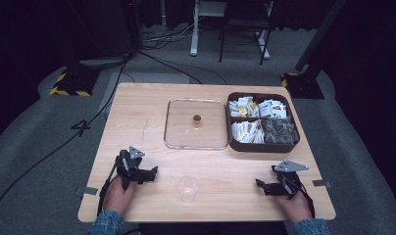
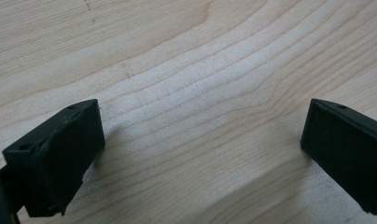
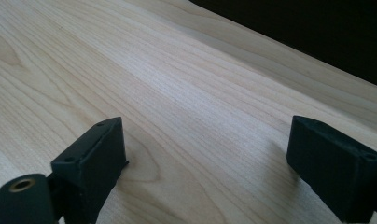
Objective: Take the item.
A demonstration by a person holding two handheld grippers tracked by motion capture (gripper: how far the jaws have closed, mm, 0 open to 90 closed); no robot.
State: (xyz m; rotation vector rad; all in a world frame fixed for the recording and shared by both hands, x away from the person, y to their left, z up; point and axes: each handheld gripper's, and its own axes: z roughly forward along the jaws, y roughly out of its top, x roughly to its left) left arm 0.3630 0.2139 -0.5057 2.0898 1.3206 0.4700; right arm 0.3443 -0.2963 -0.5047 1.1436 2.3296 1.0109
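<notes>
- So, left gripper (image 1: 153, 172) resting low on the table (image 1: 137, 117) near the front left, pointing toward the middle, jaws spread wide with nothing but bare wood between them in the left gripper view (image 2: 203, 135).
- Right gripper (image 1: 259, 185) down at the front right, aimed back toward the middle too, jaws also wide apart over plain wood grain in the right gripper view (image 3: 205, 154), pinching nothing.
- Clear cup (image 1: 188, 187) standing upright between the two grippers, close to the front edge, a bit nearer the left one but apart from both.
- Glass lid (image 1: 196, 124) lying flat at mid-table, small round knob (image 1: 197, 118) in its middle, right edge just beside the box.
- Brown box (image 1: 262, 122) at the back right, split into compartments, stuffed with packets (image 1: 250, 131); can't make out what's printed on them.
- Both hands wrapped around the gripper handles, denim sleeves (image 1: 107, 223) poking in from the bottom edge.
</notes>
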